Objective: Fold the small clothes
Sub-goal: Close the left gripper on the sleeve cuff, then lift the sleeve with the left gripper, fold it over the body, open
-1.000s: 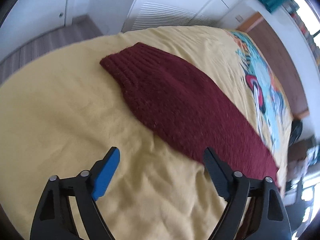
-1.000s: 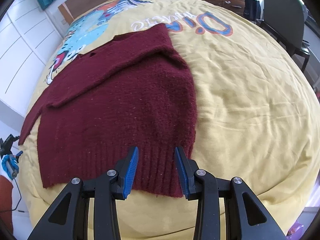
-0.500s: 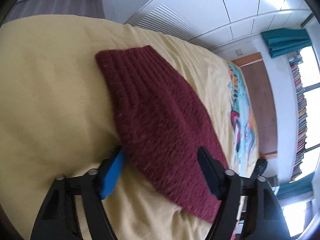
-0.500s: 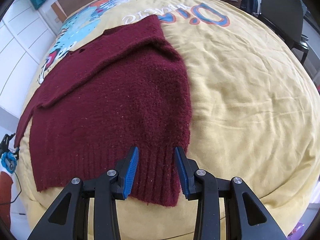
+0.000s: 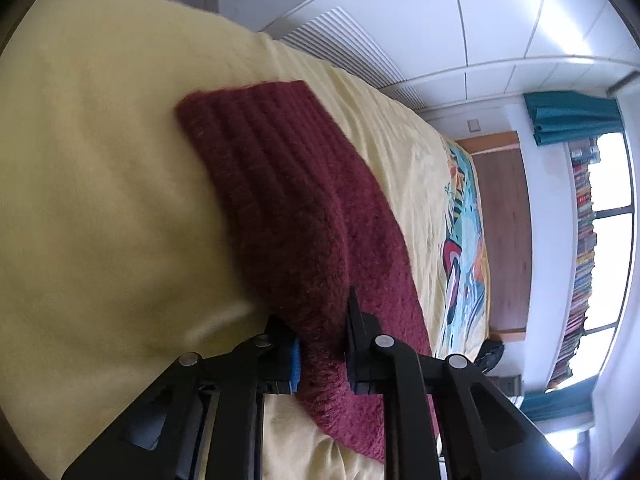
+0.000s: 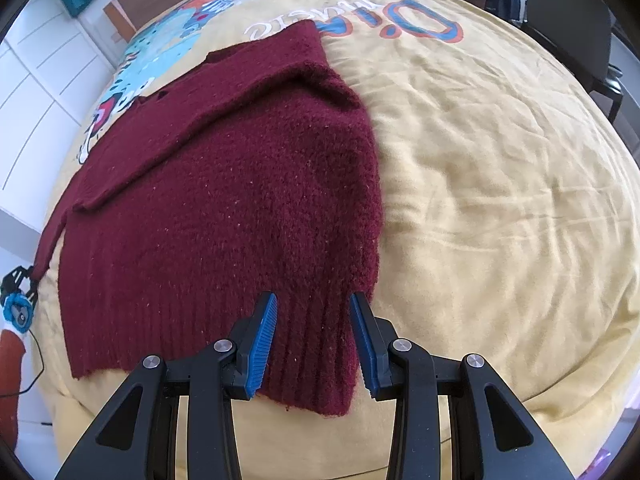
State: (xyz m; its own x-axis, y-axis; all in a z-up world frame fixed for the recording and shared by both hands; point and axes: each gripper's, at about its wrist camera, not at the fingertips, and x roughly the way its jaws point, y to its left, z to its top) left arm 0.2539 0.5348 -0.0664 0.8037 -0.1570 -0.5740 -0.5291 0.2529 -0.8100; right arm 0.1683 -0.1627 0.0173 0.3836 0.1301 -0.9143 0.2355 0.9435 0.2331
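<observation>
Sweater [image 6: 224, 200], maroon fuzzy knit with ribbed hem, is laid flat on yellow bedspread [image 6: 500, 200]. Left tool [image 5: 320, 344] has just been closed and is clamped on its bunched edge. Right tool [image 6: 314, 320] is held part-open astride the hem, nothing pinched.

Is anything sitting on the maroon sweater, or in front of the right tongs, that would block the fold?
Nothing visible. The maroon knitted sweater lies bare on the yellow bedspread, and the right tongs straddle its ribbed hem.
</observation>
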